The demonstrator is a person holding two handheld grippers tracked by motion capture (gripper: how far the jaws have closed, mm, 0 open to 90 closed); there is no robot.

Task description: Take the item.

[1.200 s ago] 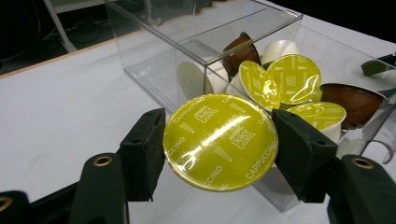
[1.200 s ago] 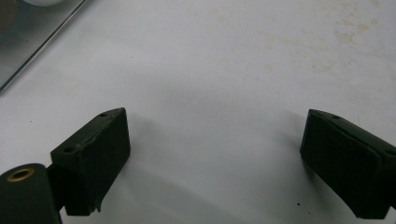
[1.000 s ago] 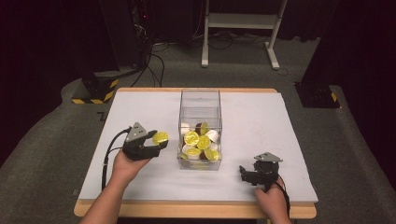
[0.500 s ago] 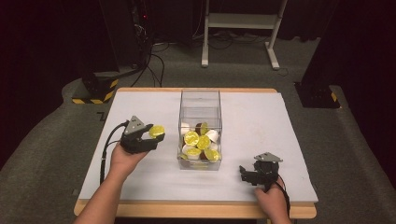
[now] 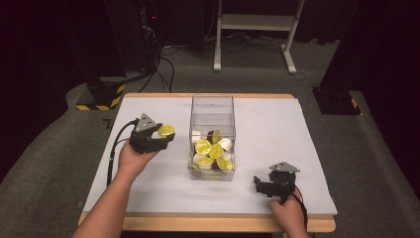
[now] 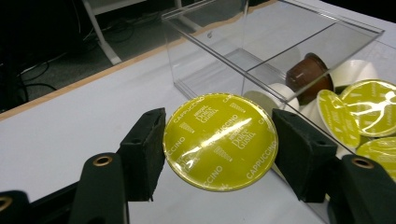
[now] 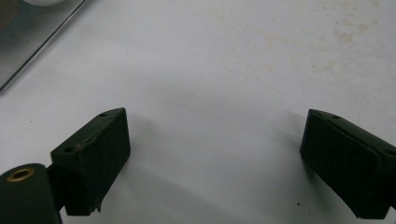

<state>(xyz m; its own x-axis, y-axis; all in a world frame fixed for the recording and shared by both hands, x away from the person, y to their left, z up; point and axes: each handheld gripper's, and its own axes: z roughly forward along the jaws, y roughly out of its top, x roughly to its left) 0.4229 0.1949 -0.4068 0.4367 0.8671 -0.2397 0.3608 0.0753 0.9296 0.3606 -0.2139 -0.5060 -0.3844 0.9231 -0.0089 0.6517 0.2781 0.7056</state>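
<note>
My left gripper [image 5: 165, 135] is shut on a coffee capsule with a yellow-green foil lid [image 5: 166, 131], held just above the table to the left of a clear plastic box [image 5: 212, 105]. In the left gripper view both pads press the capsule's rim [image 6: 220, 140], lid facing the camera, with the box [image 6: 205, 51] close behind it. Inside the box lie several capsules [image 5: 210, 148]: yellow-lidded ones, white ones and a brown one [image 6: 308, 77]. My right gripper [image 5: 261, 184] rests low at the table's front right, open, with bare table between its jaws [image 7: 212, 158].
The box stands mid-table on a white mat [image 5: 277, 129]; its corner [image 7: 32, 32] lies up and left of the right gripper. A wooden table edge [image 5: 208, 223] runs along the front. A cable [image 5: 116, 148] trails from the left gripper.
My left gripper has carried the capsule a little farther from the person and slightly upward, still left of the box. The right gripper has stayed where it was.
</note>
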